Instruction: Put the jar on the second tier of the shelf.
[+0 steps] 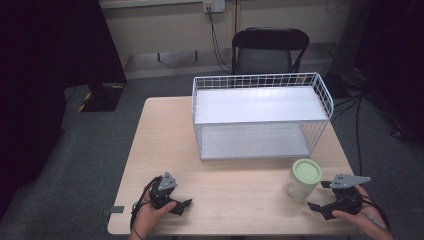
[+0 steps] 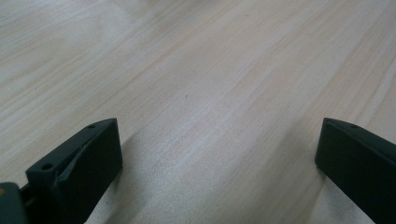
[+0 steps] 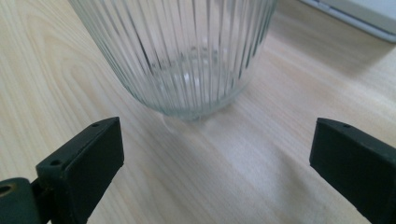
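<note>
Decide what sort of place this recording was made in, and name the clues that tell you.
Probably a lab or test room set up for recording, not a home: a bare wooden table holding a white wire rack, a folding chair against the wall, and cables running down from a wall socket.

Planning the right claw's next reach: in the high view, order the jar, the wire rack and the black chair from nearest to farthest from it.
From the right claw:
1. Jar, green lid, just to its left on the table.
2. Wire rack, mid-table, beyond the jar.
3. Black chair, on the floor behind the table's far edge.
</note>
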Action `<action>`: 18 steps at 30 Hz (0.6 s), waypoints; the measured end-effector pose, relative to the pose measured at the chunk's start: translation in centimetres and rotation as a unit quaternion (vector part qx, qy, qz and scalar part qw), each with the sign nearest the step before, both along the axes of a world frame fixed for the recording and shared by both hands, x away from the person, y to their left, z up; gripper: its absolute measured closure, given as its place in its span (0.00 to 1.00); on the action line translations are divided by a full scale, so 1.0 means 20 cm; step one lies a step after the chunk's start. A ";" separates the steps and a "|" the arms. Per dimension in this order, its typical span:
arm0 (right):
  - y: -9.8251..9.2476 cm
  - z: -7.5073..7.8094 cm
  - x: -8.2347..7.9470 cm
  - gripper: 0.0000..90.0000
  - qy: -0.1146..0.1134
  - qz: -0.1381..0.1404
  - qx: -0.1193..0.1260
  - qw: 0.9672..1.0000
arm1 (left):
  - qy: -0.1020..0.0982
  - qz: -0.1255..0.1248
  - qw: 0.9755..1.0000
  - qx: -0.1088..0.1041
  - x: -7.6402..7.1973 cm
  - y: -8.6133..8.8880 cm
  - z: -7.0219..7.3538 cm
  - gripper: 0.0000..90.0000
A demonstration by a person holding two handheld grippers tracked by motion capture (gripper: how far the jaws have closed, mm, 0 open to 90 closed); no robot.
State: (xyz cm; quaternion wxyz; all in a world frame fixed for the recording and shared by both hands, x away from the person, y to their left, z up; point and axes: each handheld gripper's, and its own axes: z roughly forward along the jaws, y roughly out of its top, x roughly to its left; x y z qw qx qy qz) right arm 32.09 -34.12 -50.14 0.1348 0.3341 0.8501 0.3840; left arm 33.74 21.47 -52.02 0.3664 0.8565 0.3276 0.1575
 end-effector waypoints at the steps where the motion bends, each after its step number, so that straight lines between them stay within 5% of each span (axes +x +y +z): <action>1: 0.01 0.02 0.00 0.02 -0.004 0.002 0.004 1.000 | 0.000 0.000 1.000 0.000 0.00 0.00 0.00 0.00; 18: 0.08 0.11 0.03 0.04 -0.022 0.013 0.058 0.998 | 0.000 0.000 1.000 0.000 0.00 0.00 0.00 0.00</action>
